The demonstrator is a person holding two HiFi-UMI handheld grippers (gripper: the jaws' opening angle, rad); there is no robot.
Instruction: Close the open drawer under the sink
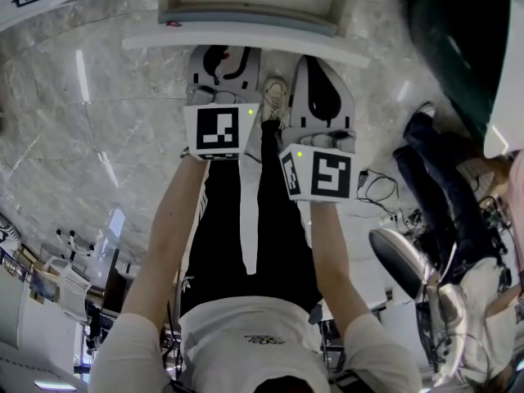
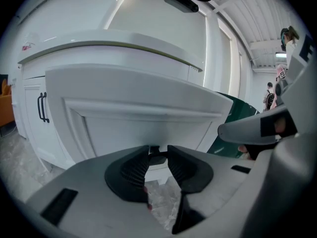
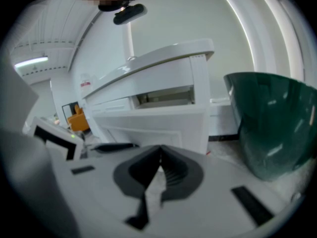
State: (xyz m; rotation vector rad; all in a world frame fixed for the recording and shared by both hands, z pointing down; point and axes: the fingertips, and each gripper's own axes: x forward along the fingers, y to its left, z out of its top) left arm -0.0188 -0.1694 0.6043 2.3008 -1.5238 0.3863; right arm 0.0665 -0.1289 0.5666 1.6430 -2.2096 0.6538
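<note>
The white drawer (image 1: 250, 11) stands pulled out from under the counter; its front panel (image 2: 143, 115) fills the left gripper view just ahead of the jaws. My left gripper (image 2: 158, 152) is at the panel's lower middle, its jaws partly closed, with a small dark handle piece (image 2: 157, 156) filling the gap between the tips. My right gripper (image 3: 159, 155) is shut and empty, held a little short of the drawer front (image 3: 153, 128) near its right corner. From the head view the left gripper (image 1: 219, 68) and the right gripper (image 1: 323, 88) sit side by side below the drawer's edge.
A dark green bin (image 3: 267, 125) stands right of the drawer. White cabinet doors with black handles (image 2: 42, 107) are on the left. My legs and a shoe (image 1: 276, 97) are below the grippers. Another person's legs (image 1: 434, 162) and a chair (image 1: 401, 260) are at the right.
</note>
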